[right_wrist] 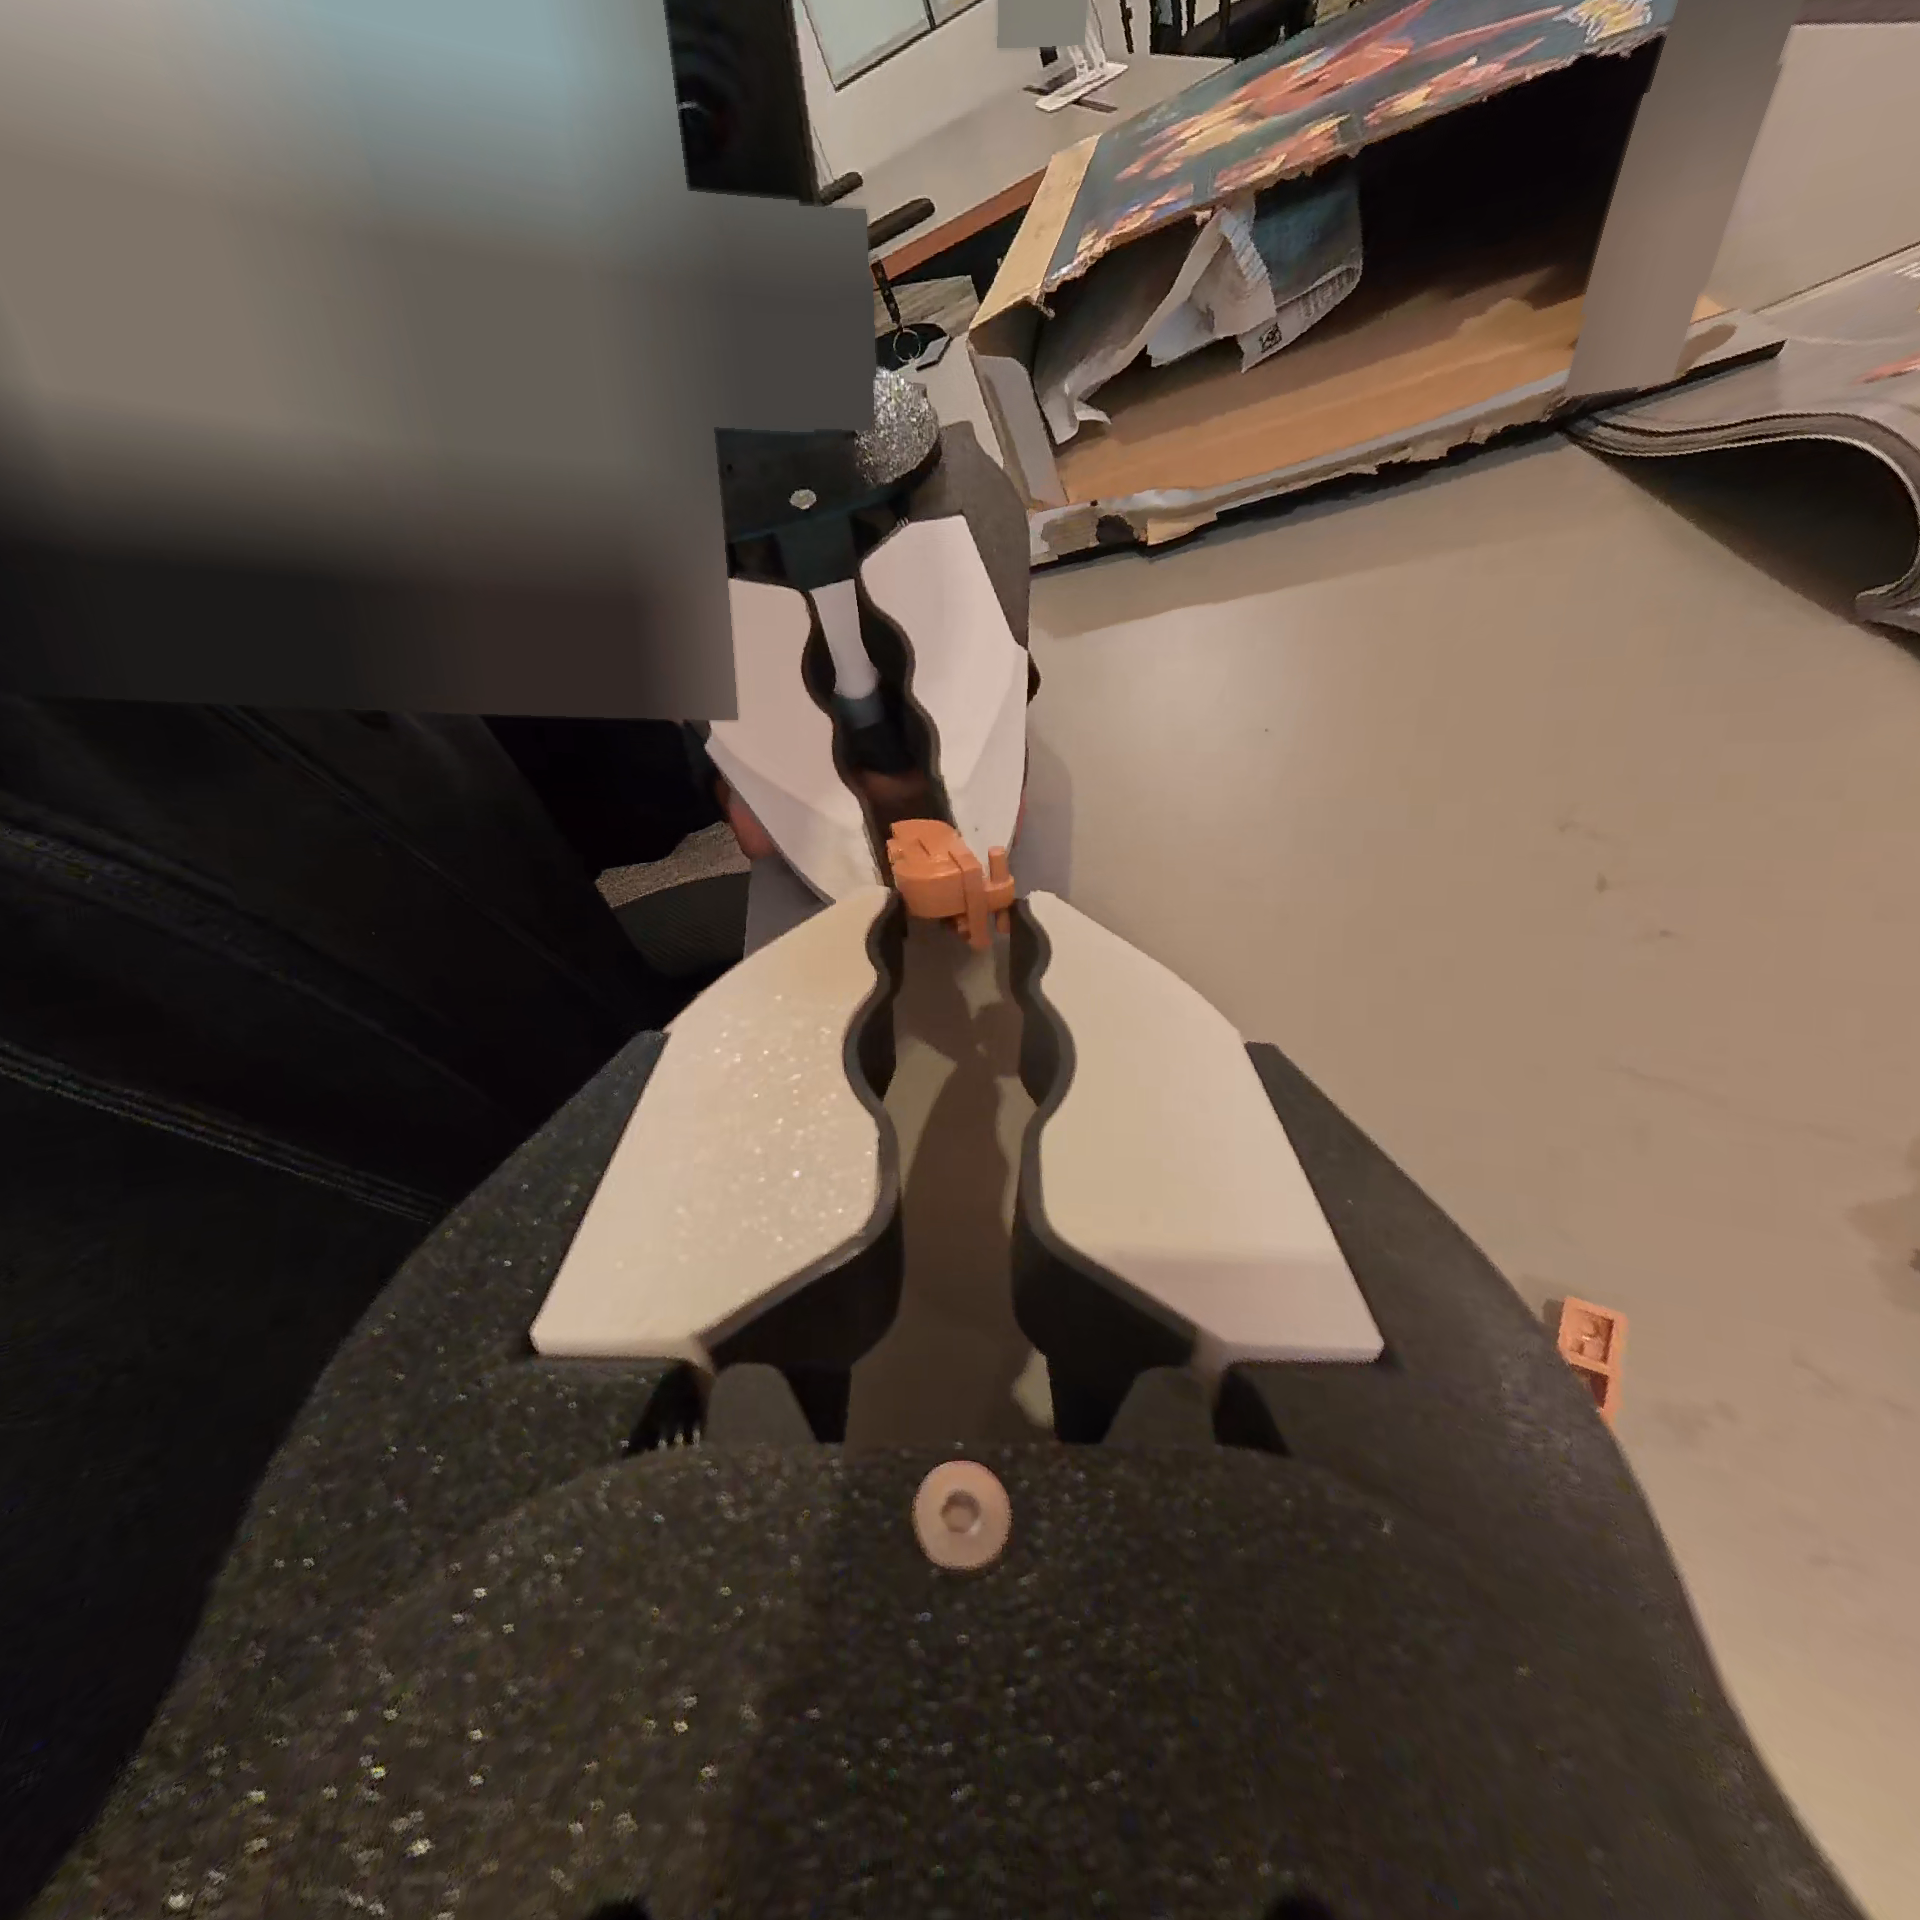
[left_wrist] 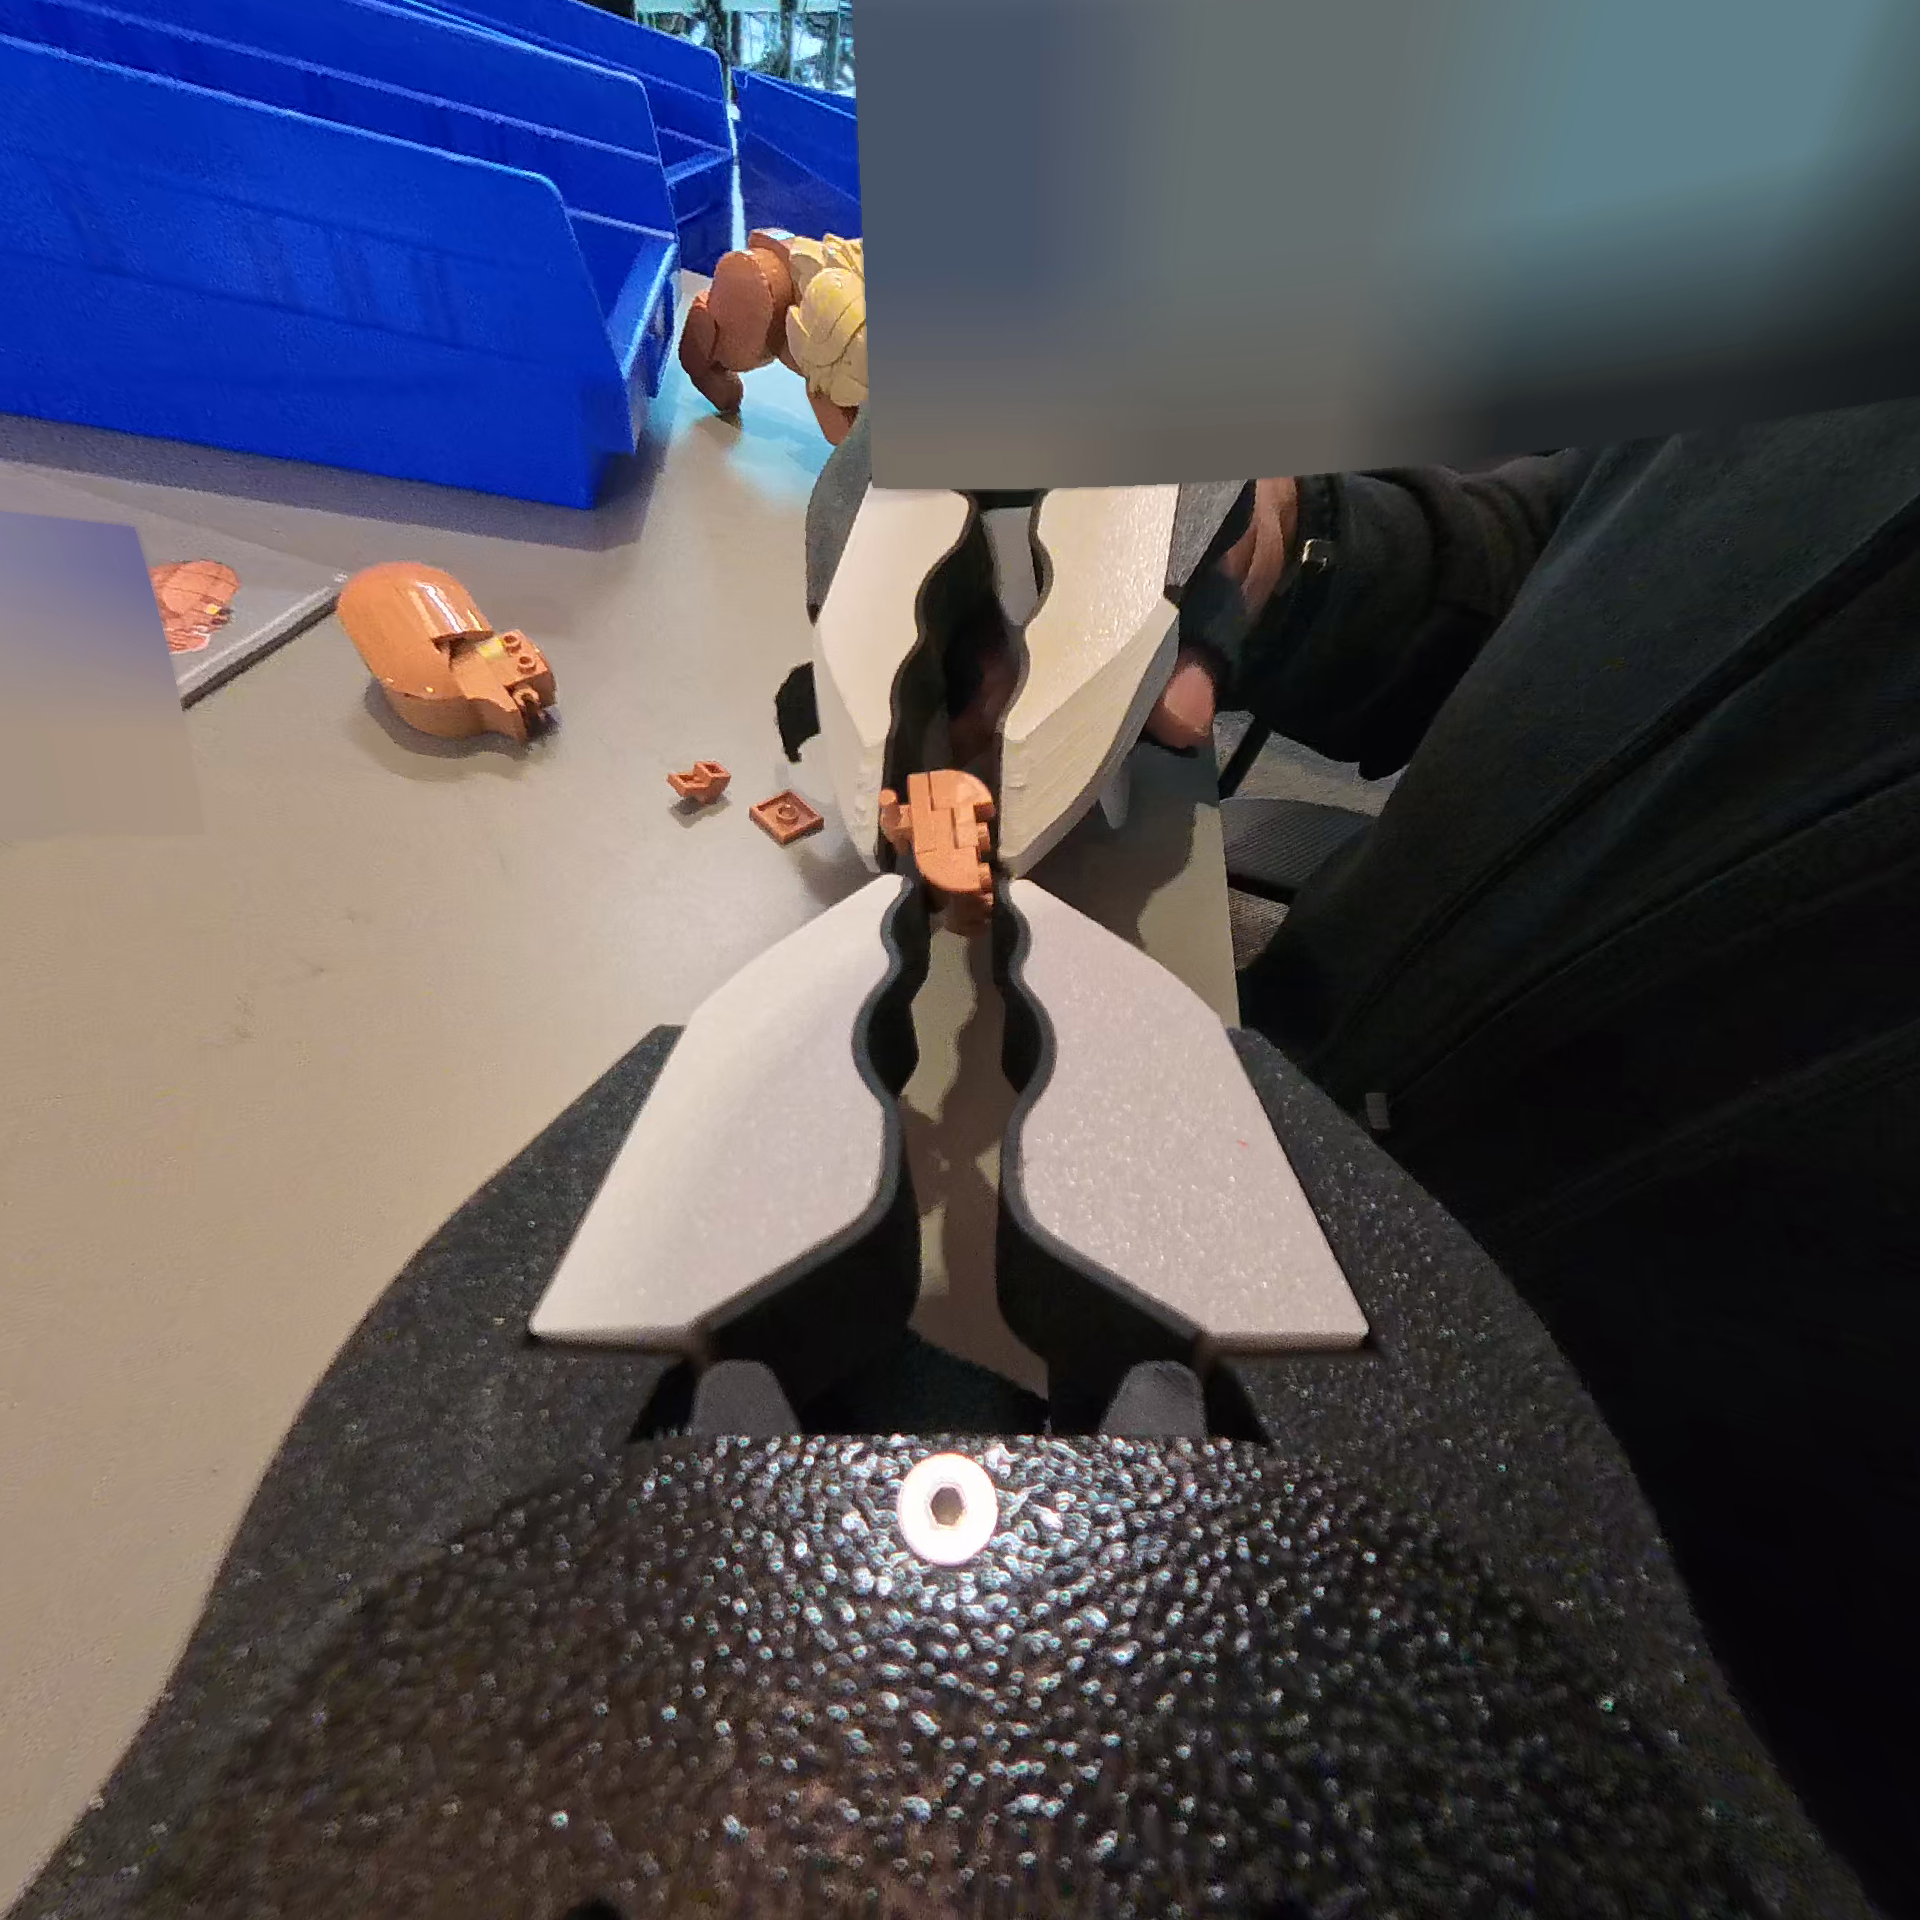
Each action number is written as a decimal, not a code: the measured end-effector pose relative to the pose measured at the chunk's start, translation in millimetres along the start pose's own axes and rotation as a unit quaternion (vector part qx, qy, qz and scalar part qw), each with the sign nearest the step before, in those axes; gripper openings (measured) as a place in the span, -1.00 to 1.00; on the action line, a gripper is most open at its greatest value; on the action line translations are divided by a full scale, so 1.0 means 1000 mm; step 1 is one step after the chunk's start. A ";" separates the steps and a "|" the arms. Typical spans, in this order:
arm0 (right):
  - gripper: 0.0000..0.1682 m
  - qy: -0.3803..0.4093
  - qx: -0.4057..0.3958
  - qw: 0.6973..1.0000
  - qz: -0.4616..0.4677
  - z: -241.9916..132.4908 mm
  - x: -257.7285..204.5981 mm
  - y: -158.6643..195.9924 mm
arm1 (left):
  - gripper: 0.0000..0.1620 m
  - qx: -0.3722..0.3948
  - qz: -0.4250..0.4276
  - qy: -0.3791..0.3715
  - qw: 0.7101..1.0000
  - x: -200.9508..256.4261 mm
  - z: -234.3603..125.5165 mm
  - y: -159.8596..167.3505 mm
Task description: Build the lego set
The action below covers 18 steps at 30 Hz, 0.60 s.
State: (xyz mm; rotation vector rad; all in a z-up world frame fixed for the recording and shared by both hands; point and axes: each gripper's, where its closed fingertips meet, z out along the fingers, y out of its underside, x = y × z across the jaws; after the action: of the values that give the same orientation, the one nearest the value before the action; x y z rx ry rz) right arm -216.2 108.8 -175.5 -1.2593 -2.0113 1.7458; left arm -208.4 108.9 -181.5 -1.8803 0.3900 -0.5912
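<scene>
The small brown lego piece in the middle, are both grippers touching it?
Touching. In the left wrist view, the small brown lego piece sits pinched between the left gripper tips and the right gripper tips, with no gap showing at either.

The left claw [left_wrist: 948, 904] reaches toward 12 o'clock in its own view, its fingers nearly together and pinching at the tips. The right claw [right_wrist: 951, 914] does likewise in its view, fingers narrowed to a slim gap. The two meet tip to tip: each shows in the other's view pointing back from 12 o'clock. Behind the right claw, at 1 o'clock in the left view, a hand [left_wrist: 1236, 623] in a dark sleeve grips it.
</scene>
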 end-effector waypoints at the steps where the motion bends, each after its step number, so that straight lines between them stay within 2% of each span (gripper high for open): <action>1: -0.77 0.000 -0.002 1.000 -0.001 0.000 0.000 0.001 | -0.85 -0.002 0.004 -0.002 1.000 0.000 0.000 0.000; 10: -0.77 -0.002 -0.003 1.000 0.023 -0.001 0.000 0.004 | -0.85 -0.013 0.018 -0.008 1.000 0.001 0.003 0.003; 18: -0.77 -0.022 0.111 0.985 0.133 -0.006 0.007 -0.020 | -0.80 0.063 -0.063 -0.038 0.995 -0.013 0.001 -0.016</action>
State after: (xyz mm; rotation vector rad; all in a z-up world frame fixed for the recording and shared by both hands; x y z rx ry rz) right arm -226.3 119.3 -158.5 -1.4779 -1.6710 2.0657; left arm -218.7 122.2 -169.5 -1.8079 0.1813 -0.6124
